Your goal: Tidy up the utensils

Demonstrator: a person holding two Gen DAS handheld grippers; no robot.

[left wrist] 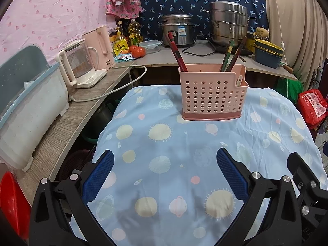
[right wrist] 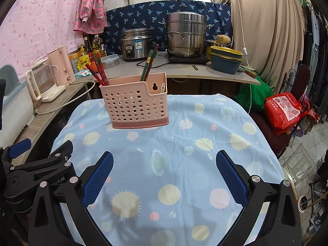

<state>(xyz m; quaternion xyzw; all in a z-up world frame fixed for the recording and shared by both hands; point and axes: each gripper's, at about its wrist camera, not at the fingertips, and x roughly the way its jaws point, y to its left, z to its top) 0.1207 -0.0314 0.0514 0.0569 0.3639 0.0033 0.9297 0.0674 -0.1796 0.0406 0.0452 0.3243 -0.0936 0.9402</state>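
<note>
A pink perforated utensil holder (left wrist: 213, 96) (right wrist: 136, 103) stands upright at the far side of the table, on the blue planet-print cloth (left wrist: 176, 164) (right wrist: 184, 143). Red chopsticks (left wrist: 178, 55) (right wrist: 99, 69) lean in its left compartment, and darker green and brown chopsticks (left wrist: 232, 55) (right wrist: 149, 63) lean in the right one. A white utensil tip (left wrist: 239, 81) (right wrist: 162, 87) shows in the low front pocket. My left gripper (left wrist: 165, 170) is open over the near cloth, holding nothing. My right gripper (right wrist: 164, 170) is open too and also holds nothing. The left gripper (right wrist: 41, 160) shows at the right wrist view's left edge.
A side counter on the left carries a glass kettle (left wrist: 79, 65) (right wrist: 44, 82), a pink kettle (left wrist: 101, 48) and a white dish rack (left wrist: 30, 106). The back counter holds a rice cooker (left wrist: 178, 30) (right wrist: 136, 44), a steamer pot (left wrist: 229, 23) (right wrist: 185, 34) and stacked bowls (right wrist: 225, 60). A red bag (right wrist: 285, 108) lies on a chair at the right.
</note>
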